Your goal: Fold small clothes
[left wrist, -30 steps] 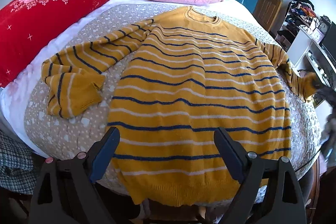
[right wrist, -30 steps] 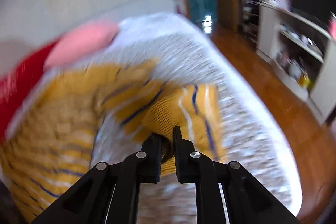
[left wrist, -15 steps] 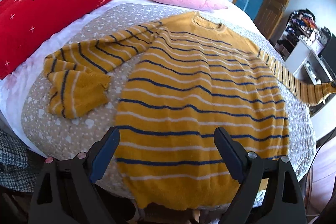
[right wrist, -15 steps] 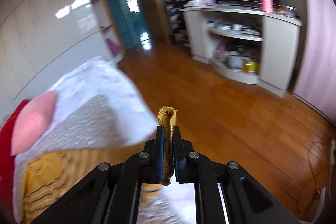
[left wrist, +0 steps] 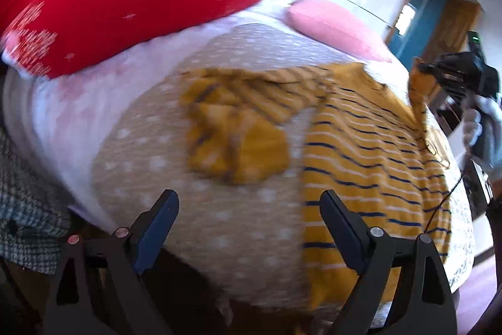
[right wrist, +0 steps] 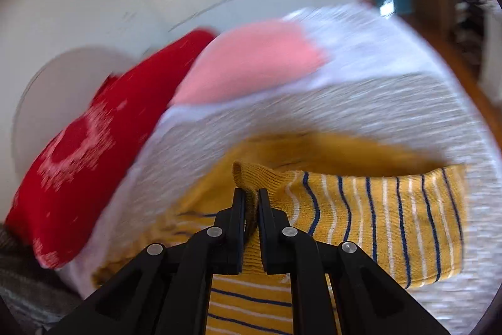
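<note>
Striped yellow sweater (left wrist: 370, 153) — spread on the dotted bedspread (left wrist: 219, 209), far sleeve lifted. Right gripper (right wrist: 251, 206): jaws clamped on the sleeve cuff (right wrist: 248, 178), held above the body. Left gripper (left wrist: 249, 209): jaws wide, nothing between them — over the bedspread, near the bunched sleeve (left wrist: 238, 134). Red pillow (left wrist: 103, 5), pink pillow (left wrist: 332, 27) behind.

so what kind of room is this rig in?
A bedroom, most likely: a bed with a red pillow and a pink pillow at its head, and a wooden door beyond. The sweater lies on the bed.
</note>
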The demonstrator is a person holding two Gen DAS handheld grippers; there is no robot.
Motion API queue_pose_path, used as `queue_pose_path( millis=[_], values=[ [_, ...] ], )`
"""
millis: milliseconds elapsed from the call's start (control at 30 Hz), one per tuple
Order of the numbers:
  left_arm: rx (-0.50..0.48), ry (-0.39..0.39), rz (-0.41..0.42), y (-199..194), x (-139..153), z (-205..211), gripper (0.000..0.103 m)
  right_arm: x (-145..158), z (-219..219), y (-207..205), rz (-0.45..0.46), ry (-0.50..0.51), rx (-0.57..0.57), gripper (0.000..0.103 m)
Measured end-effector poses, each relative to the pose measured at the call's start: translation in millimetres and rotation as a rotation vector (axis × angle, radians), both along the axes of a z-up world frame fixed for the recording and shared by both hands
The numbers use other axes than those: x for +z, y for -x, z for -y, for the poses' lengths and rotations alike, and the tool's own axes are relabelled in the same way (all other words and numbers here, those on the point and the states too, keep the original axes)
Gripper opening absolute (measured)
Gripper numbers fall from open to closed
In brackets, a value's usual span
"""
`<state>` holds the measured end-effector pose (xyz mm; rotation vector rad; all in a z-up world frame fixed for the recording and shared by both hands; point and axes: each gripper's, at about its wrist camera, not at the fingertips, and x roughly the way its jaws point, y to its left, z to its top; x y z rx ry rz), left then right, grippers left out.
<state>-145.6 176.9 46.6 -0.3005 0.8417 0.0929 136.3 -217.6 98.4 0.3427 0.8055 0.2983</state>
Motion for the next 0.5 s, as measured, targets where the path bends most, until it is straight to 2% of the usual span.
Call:
queue_pose_path(
  millis=[167, 333, 367, 467, 500],
  values=[
    [0.103, 0.024, -0.029, 10, -17, -46, 0.091, -62, -84, -46, -0.124, 0.030, 0.106, 0.009],
    [0.175, 0.062, -0.024, 20, -25, -76, 0.091, -126, -130, -83, -0.277, 0.101, 0.149, 0.020],
    [0.183, 0.071, -0.022, 21, -26, -80, 0.091, -130, -134, -81, -0.277, 0.118, 0.142, 0.021],
    [0.210, 0.084, -0.020, 25, -26, -89, 0.091, -113, -144, -71, -0.225, 0.171, 0.155, 0.026],
    [0.219, 0.082, -0.021, 26, -27, -91, 0.091, -105, -150, -64, -0.194, 0.180, 0.172, 0.033]
  ],
)
